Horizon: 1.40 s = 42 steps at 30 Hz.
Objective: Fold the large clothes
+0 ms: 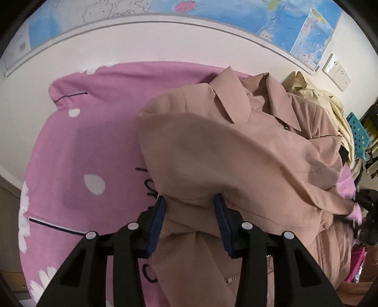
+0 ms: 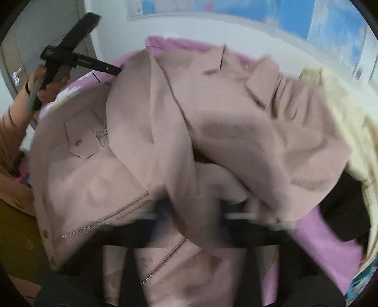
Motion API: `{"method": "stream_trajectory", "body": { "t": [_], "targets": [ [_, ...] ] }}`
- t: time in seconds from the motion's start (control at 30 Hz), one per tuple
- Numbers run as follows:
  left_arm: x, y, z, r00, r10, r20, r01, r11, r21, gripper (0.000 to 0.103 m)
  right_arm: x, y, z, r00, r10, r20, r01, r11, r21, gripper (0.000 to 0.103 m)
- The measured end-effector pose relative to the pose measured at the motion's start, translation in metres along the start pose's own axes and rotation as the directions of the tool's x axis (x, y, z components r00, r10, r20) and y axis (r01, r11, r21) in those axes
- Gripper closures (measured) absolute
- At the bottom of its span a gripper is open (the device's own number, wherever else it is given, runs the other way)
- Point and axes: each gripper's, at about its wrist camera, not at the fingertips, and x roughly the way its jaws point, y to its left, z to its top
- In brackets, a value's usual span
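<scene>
Two tongs work one beige jacket [image 1: 236, 151], which lies heaped on the pink flowered bedsheet [image 1: 70, 146], collar toward the wall map [image 1: 212, 14], likely mid-fold. Left of the jacket's collar, the left tongs [image 1: 189, 212] stand part open with a fold of jacket cloth between the pads. The right tongs [image 2: 193, 212] are blurred under draped jacket fabric; their opening cannot be told.

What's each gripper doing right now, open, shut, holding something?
Left gripper: jaws apart, beige jacket fabric bunched between them; firm clamping can't be told.
Right gripper: motion-blurred and draped by the jacket; cannot be told.
</scene>
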Motion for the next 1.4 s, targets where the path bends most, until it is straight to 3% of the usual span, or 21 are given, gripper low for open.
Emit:
{"method": "stream_trajectory", "body": {
  "t": [0.07,0.13,0.2,0.3,0.33,0.37,0.47,0.57,0.63,0.7,0.73,0.77,0.8,0.87,0.93,1.0,1.07,1.23,1.4],
  "targets": [
    [-0.001,-0.005,0.004,1.000,0.017,0.013,-0.017,1.000,-0.001,0.063,-0.017,-0.021,0.008,0.996,0.064,0.054,-0.069,0.994,0.090,0.094],
    [-0.004,-0.003,0.006,0.999,0.021,0.036,-0.021,1.000,-0.015,0.063,-0.041,-0.049,0.024,0.986,0.071,0.153,-0.098,0.979,0.178,0.094],
    [-0.009,0.003,0.011,0.998,0.028,0.065,-0.025,0.998,-0.049,0.063,-0.061,-0.083,0.037,0.964,0.100,0.245,-0.167,0.948,0.270,0.093],
    [-0.007,0.008,0.015,0.996,0.042,0.080,-0.034,0.995,-0.098,0.063,-0.054,-0.129,0.044,0.964,0.083,0.251,-0.180,0.901,0.396,0.059],
    [-0.004,0.009,0.015,0.997,0.047,0.069,-0.040,0.994,-0.101,0.063,-0.048,-0.138,0.044,0.972,0.062,0.228,-0.157,0.891,0.426,0.042],
    [0.000,0.009,0.014,0.997,0.056,0.054,-0.050,0.994,-0.101,0.063,-0.043,-0.145,0.041,0.977,0.036,0.210,-0.129,0.883,0.451,0.040],
    [0.011,0.008,0.010,0.997,0.078,0.023,-0.076,0.993,-0.090,0.063,-0.035,-0.146,0.028,0.977,0.065,0.205,-0.153,0.880,0.450,0.033],
    [0.010,0.005,0.008,0.998,0.058,0.033,-0.055,0.995,-0.077,0.062,-0.034,-0.138,0.009,0.979,0.023,0.205,-0.110,0.897,0.429,0.022],
    [0.008,-0.002,0.009,0.998,0.044,0.046,-0.042,0.998,-0.047,0.061,-0.032,-0.135,0.003,0.980,0.003,0.201,-0.089,0.904,0.418,0.021],
    [0.011,-0.013,0.011,0.998,0.045,0.045,-0.044,0.999,-0.008,0.058,-0.020,-0.133,0.004,0.981,-0.019,0.193,-0.065,0.906,0.419,0.027],
    [0.013,-0.019,0.012,0.998,0.049,0.042,-0.049,0.999,0.006,0.058,-0.014,-0.133,0.005,0.983,-0.019,0.183,-0.061,0.905,0.422,0.051],
    [0.015,-0.024,0.013,0.998,0.053,0.037,-0.054,0.998,0.018,0.058,-0.007,-0.134,0.006,0.986,0.008,0.166,-0.079,0.901,0.427,0.088],
    [0.018,-0.028,0.014,0.998,0.059,0.033,-0.060,0.998,0.028,0.058,0.000,-0.135,0.008,0.986,0.034,0.165,-0.105,0.891,0.442,0.100],
    [0.022,-0.032,0.015,0.996,0.076,0.036,-0.077,0.997,0.031,0.059,-0.008,-0.142,0.006,0.975,0.077,0.207,-0.168,0.865,0.473,0.099],
    [0.023,-0.032,0.014,0.996,0.077,0.041,-0.078,0.997,0.025,0.059,-0.031,-0.151,0.000,0.952,0.107,0.287,-0.243,0.834,0.495,0.100],
    [0.025,-0.030,0.013,0.995,0.088,0.039,-0.089,0.996,0.020,0.058,-0.044,-0.157,-0.004,0.956,0.066,0.286,-0.213,0.826,0.522,0.100],
    [0.027,-0.028,0.013,0.994,0.103,0.031,-0.103,0.995,0.010,0.058,-0.037,-0.159,-0.008,0.978,0.020,0.207,-0.132,0.830,0.541,0.099],
    [0.027,-0.030,0.012,0.992,0.116,0.048,-0.117,0.993,0.003,0.058,-0.019,-0.158,-0.018,0.990,0.008,0.143,-0.088,0.823,0.561,0.092],
    [0.017,-0.040,0.007,0.984,0.158,0.080,-0.161,0.986,0.041,0.058,-0.037,-0.148,-0.017,0.977,-0.089,0.195,-0.031,0.841,0.540,0.066]
  ]
}}
